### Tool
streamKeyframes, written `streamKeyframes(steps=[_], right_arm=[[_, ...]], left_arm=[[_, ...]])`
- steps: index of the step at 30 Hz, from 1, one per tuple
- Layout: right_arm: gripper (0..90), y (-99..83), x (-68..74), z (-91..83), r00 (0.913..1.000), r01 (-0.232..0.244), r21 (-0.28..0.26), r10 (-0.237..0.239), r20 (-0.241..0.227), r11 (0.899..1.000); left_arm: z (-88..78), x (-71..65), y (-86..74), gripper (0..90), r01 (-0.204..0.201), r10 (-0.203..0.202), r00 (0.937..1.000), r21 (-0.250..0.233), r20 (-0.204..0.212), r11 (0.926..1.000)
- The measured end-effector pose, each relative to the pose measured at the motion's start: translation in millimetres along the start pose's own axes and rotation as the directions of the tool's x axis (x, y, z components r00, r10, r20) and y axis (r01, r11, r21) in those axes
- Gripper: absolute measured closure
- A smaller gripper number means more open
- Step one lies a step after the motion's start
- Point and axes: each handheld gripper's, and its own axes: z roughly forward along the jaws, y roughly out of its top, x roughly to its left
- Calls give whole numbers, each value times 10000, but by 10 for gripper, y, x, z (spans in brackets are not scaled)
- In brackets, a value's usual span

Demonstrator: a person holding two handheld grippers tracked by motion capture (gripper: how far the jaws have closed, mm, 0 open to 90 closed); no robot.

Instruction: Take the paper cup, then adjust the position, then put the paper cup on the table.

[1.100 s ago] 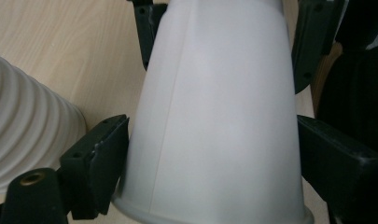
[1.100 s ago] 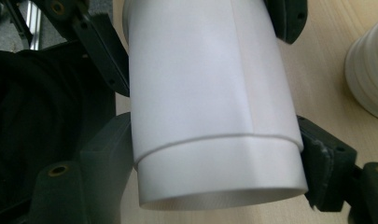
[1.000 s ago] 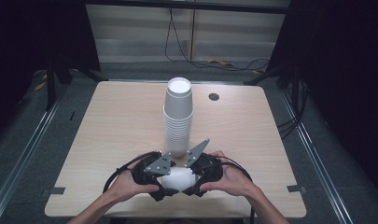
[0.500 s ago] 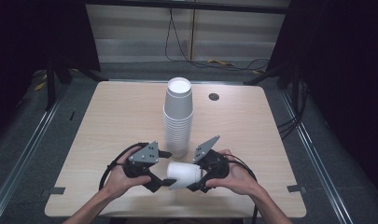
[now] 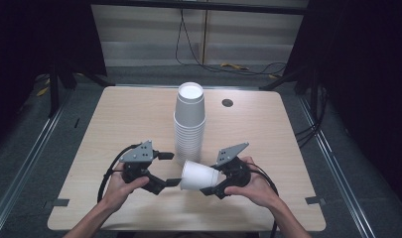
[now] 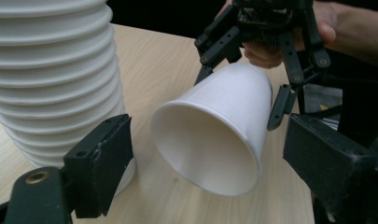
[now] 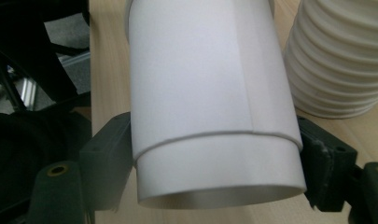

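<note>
A tall stack of white paper cups [image 5: 189, 119] stands upside down mid-table; it is also at the left of the left gripper view [image 6: 51, 79] and the upper right of the right gripper view [image 7: 336, 60]. In front of it, a single white paper cup [image 5: 198, 175] lies on its side off the table, my right gripper [image 5: 213, 176] shut on its base end. In the right gripper view both jaws press the cup's [image 7: 200, 84] sides. Its mouth [image 6: 214, 135] faces my left gripper [image 5: 171, 169], which is open, just left of the rim, touching nothing.
The wooden table [image 5: 114, 114] has a small dark round cap [image 5: 227, 103] near its far right. Cables lie on the floor beyond the far edge. Metal rails run along both sides of the table.
The two hands have drawn apart. The left gripper came off the cup and moved left; the right gripper moved right, carrying the single cup.
</note>
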Motion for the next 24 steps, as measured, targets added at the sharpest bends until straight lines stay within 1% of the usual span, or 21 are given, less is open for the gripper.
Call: streamKeyframes(steps=[2, 4, 5, 7, 8, 9, 10, 11, 13, 14, 15, 16, 17, 18, 19, 20, 23, 24], right_arm=[[228, -24, -11, -2, 9999, -143, -141, 143, -6, 9998], [228, -31, -13, -1, 9999, -159, -236, 158, -47, 9996], [228, -45, -17, -9, 9999, -163, -444, 161, -43, 9989], [228, -48, -16, -22, 9999, -142, -631, 136, -89, 9979], [228, -48, -16, -25, 9998, -155, -716, 147, -115, 9973], [228, -48, -14, -36, 9999, -148, -802, 143, -77, 9967], [228, -48, -14, -36, 9999, -148, -802, 143, -77, 9967], [228, -55, -14, -46, 9997, -199, -1074, 186, -128, 9940], [228, -59, -15, -47, 9997, -233, -1181, 219, -128, 9927], [228, -72, -27, -46, 9995, -283, -1406, 258, -198, 9897], [228, -72, -27, -46, 9995, -283, -1406, 258, -198, 9897], [228, -75, -28, -49, 9995, -276, -1427, 254, -171, 9894], [228, -77, -32, -45, 9995, -250, -1606, 216, -229, 9867], [228, -75, -34, -42, 9996, -192, -1725, 157, -218, 9848], [228, -71, -36, -39, 9998, -129, -1779, 94, -202, 9840], [228, -69, -40, -36, 9997, -109, -1862, 70, -217, 9825], [227, -73, -52, -24, 9995, -86, -2147, 20, -309, 9766], [228, -81, -55, -20, 9993, -147, -2259, 65, -372, 9740]], left_arm=[[-1, 2, -25, 156, 78, -79, 9999, -87, -118, 9999], [-3, 5, -32, 156, 88, -89, 9999, -106, -104, 9999], [-4, 8, -38, 156, 111, -112, 9999, -169, -95, 9998], [-9, 8, -35, 156, 169, -173, 9998, -349, -105, 9992], [-9, 8, -35, 156, 169, -173, 9998, -349, -105, 9992], [-34, 11, -26, 156, 166, -176, 9997, -570, -183, 9982], [-34, 11, -26, 156, 166, -176, 9997, -570, -183, 9982], [-43, 12, -22, 156, 192, -205, 9996, -654, -196, 9977], [-52, 10, -20, 156, 212, -229, 9995, -708, -233, 9973], [-58, 9, -19, 156, 211, -232, 9994, -808, -249, 9965], [-62, 5, -18, 156, 253, -272, 9994, -848, -222, 9961], [-69, 4, -14, 156, 211, -234, 9994, -822, -267, 9964], [-69, 13, -16, 156, 270, -287, 9995, -985, -157, 9948], [-69, 13, -16, 156, 270, -287, 9995, -985, -157, 9948], [-74, 20, -22, 156, 445, -449, 9990, -1074, -12, 9932], [-75, 22, -24, 155, 500, -499, 9987, -1115, 35, 9925], [-76, 23, -27, 155, 569, -553, 9983, -1117, 176, 9921], [-71, 21, -29, 155, 656, -635, 9977, -1183, 219, 9908]])
